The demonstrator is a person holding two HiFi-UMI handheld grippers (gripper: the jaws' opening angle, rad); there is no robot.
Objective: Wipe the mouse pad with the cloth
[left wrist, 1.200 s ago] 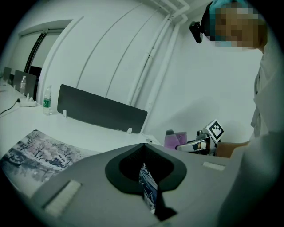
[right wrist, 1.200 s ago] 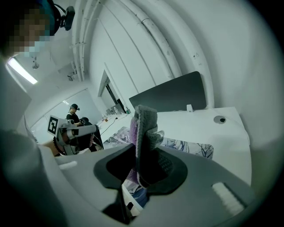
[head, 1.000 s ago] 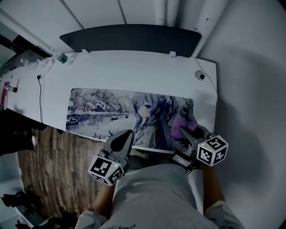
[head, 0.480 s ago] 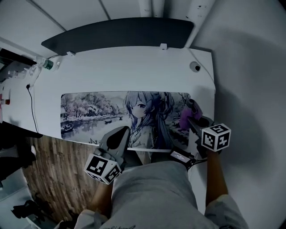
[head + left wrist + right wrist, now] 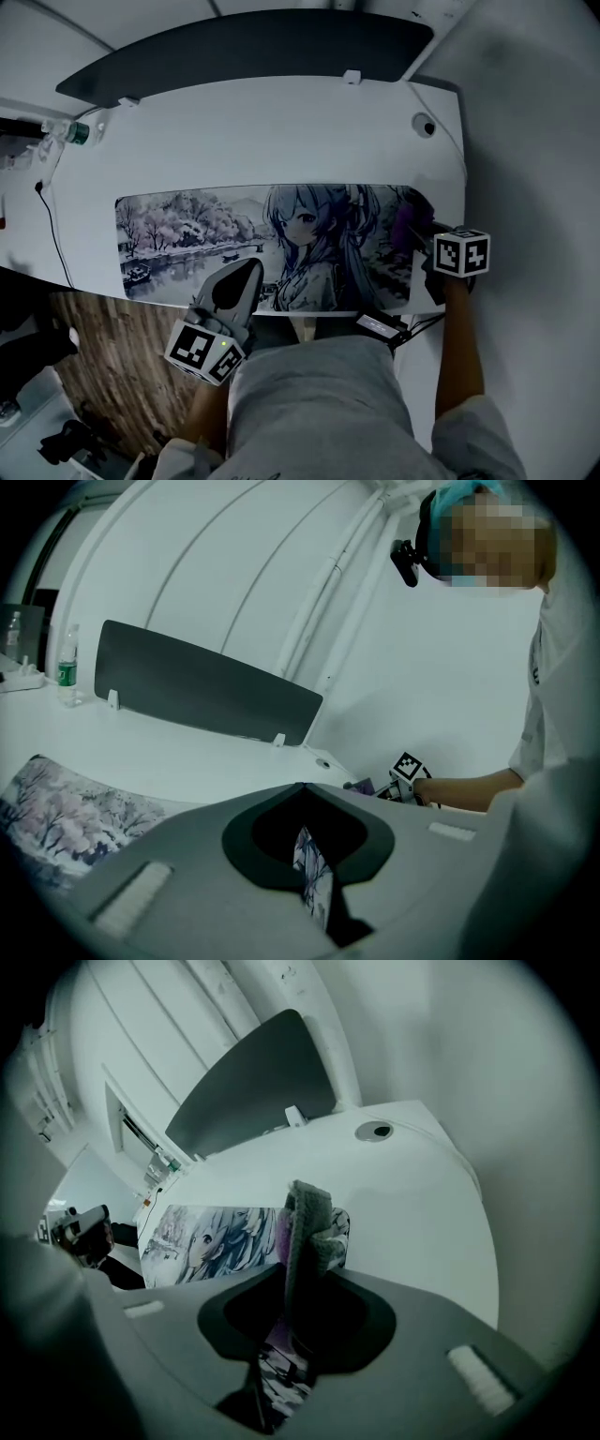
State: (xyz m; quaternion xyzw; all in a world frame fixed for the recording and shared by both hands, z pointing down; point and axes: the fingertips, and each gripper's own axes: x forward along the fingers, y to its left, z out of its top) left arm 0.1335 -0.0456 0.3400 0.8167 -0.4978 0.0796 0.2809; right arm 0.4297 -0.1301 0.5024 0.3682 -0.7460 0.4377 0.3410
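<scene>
1. Grey left gripper [image 5: 302, 787] with marker cube: fingers closed tip to tip with nothing held. The tips lie over the near edge of the mouse pad, about mid-length.
2. Matching right gripper [image 5: 292, 1274]: fingers clamped on a folded purple-grey knitted cloth [image 5: 309, 1215]. The cloth stands up between them at the right end of the pad.
3. Long rectangular mouse pad [image 5: 234, 239], printed with an anime girl and a lakeside of blossoming trees. It lies flat along the near side of the desk.
4. White desk [image 5: 281, 141], with a round cable hole [image 5: 425, 125] near the far right corner.
5. Clear plastic bottle with green label [image 5: 67, 667], upright at the far left.
6. Dark grey partition panel [image 5: 244, 42], upright along the far edge of the desk.
</scene>
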